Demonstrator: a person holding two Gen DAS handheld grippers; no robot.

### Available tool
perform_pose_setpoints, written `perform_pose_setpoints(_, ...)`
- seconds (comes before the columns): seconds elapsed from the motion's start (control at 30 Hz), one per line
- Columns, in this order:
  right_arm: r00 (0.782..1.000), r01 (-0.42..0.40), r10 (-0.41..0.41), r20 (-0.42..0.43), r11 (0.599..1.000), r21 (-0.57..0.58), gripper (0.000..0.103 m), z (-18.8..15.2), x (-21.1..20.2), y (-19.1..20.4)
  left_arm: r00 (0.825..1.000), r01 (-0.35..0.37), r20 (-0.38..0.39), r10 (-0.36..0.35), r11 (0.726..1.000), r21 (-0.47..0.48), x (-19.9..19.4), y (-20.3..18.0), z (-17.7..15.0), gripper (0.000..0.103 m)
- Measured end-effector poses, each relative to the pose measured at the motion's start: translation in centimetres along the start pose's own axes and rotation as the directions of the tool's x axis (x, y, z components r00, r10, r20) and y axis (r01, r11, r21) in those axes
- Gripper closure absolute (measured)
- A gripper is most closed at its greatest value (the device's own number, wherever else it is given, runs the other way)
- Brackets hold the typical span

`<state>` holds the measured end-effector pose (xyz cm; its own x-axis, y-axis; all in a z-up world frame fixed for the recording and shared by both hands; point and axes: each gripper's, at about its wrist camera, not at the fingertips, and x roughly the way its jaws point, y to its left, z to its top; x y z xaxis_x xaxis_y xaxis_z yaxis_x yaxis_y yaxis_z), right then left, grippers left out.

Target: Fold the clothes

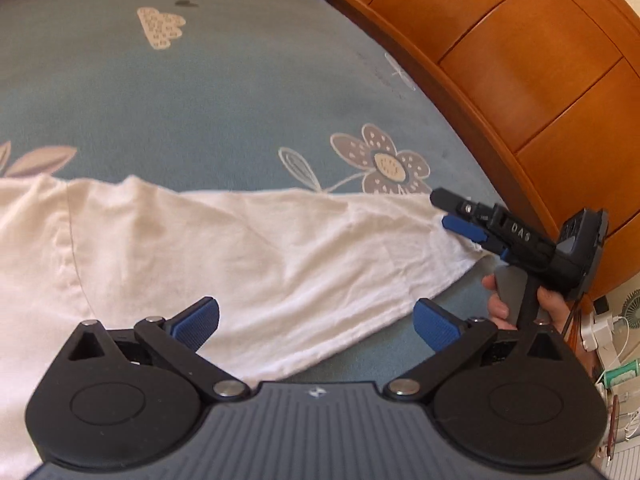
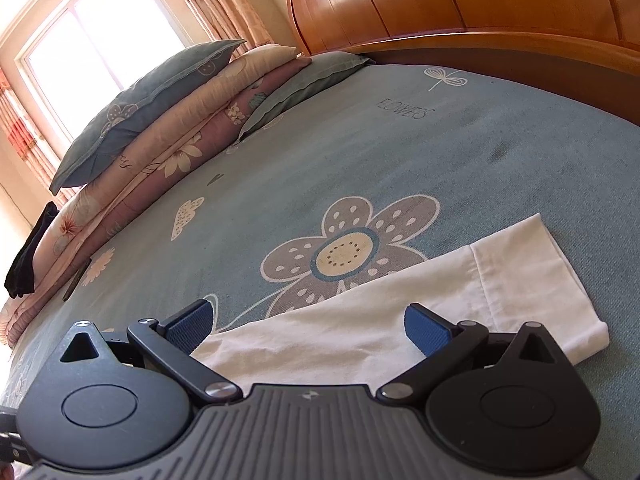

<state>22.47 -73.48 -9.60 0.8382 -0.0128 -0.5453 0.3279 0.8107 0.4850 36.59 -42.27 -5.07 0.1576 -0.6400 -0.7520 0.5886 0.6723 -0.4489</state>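
In the left wrist view, our left gripper (image 1: 316, 326) hung spread wide over the white garment (image 1: 208, 248), which lay flat on the blue flowered bedsheet (image 1: 200, 92), its long axis running left to right. Our right gripper (image 1: 456, 216), held in a hand (image 1: 520, 304), sat at the garment's right end, beside the wooden headboard (image 1: 520, 60).

In the right wrist view, our right gripper (image 2: 308, 330) stood spread above the sleeve (image 2: 532, 276), nothing pinched. Stacked pillows (image 2: 168, 120) lay well apart; we judged nothing blocked the fold.
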Motion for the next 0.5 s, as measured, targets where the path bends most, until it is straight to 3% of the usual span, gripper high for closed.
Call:
perform_pose_setpoints(0.13, 1.0, 0.006, -0.006, -0.002, 1.0, -0.005, 0.0, 0.0, 0.1, 0.0, 0.999, -0.048, -0.002, 0.048, 0.993, -0.109, 1.8, 3.3, 3.2, 0.001)
perform_pose_setpoints(0.27, 1.0, 0.008, -0.008, -0.002, 1.0, -0.001, 0.0, 0.0, 0.0, -0.1, 0.991, -0.131, -0.039, 0.127, 0.981, -0.142, 4.2, 5.5, 3.2, 0.001)
perform_pose_setpoints(0.4, 1.0, 0.018, -0.018, -0.003, 1.0, -0.002, 0.0, 0.0, 0.0, -0.2, 0.991, -0.128, -0.056, 0.123, 0.988, -0.085, 3.4, 5.0, 1.5, 0.001)
perform_pose_setpoints(0.5, 1.0, 0.023, -0.023, -0.004, 1.0, -0.008, 0.0, 0.0, 0.1, -0.1, 0.989, -0.129, -0.084, 0.124, 0.989, -0.068, 2.7, 4.0, 1.9, 0.001)
